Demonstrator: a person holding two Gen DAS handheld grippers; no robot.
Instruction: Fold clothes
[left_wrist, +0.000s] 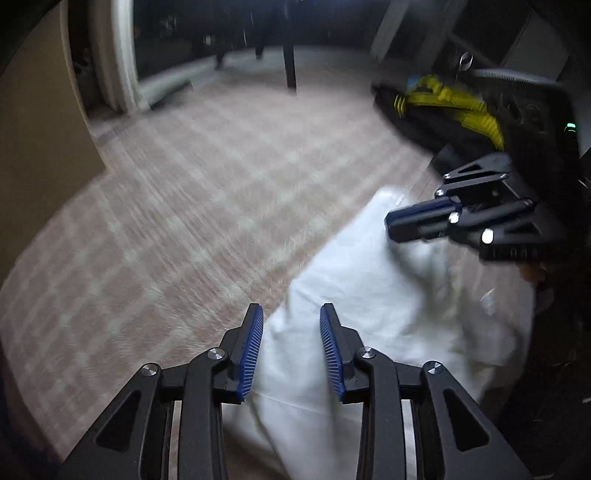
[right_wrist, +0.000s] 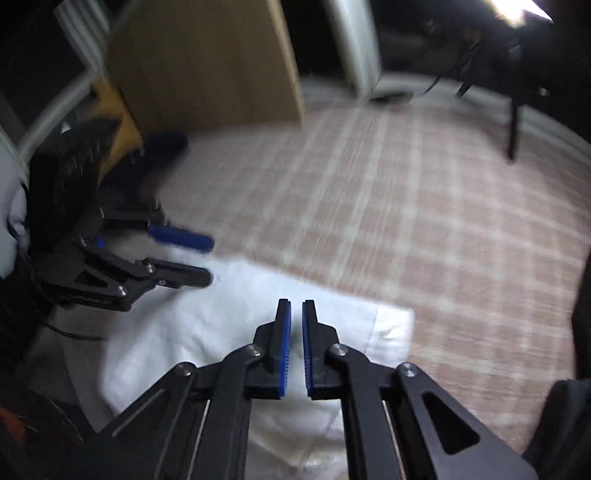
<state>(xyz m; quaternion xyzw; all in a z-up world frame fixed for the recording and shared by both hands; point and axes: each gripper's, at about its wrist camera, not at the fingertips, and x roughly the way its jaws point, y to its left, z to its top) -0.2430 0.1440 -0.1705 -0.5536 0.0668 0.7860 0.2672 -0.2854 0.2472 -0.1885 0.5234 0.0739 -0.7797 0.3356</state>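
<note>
Cloth (left_wrist: 388, 314) lies white and rumpled on the checked rug (left_wrist: 184, 221), under both my tongs. My left gripper (left_wrist: 291, 347) hangs over its near edge, blue pads parted with only air between them. My right gripper (right_wrist: 296, 343) points down at the cloth, pads drawn nearly together; I see nothing pinched between them. A cardboard sheet (right_wrist: 207, 62) leans behind the rug.

You will find nothing to read here: no lettering, label, brand, number or sign comes out legibly in either wrist view, both being dim and motion-blurred.
</note>
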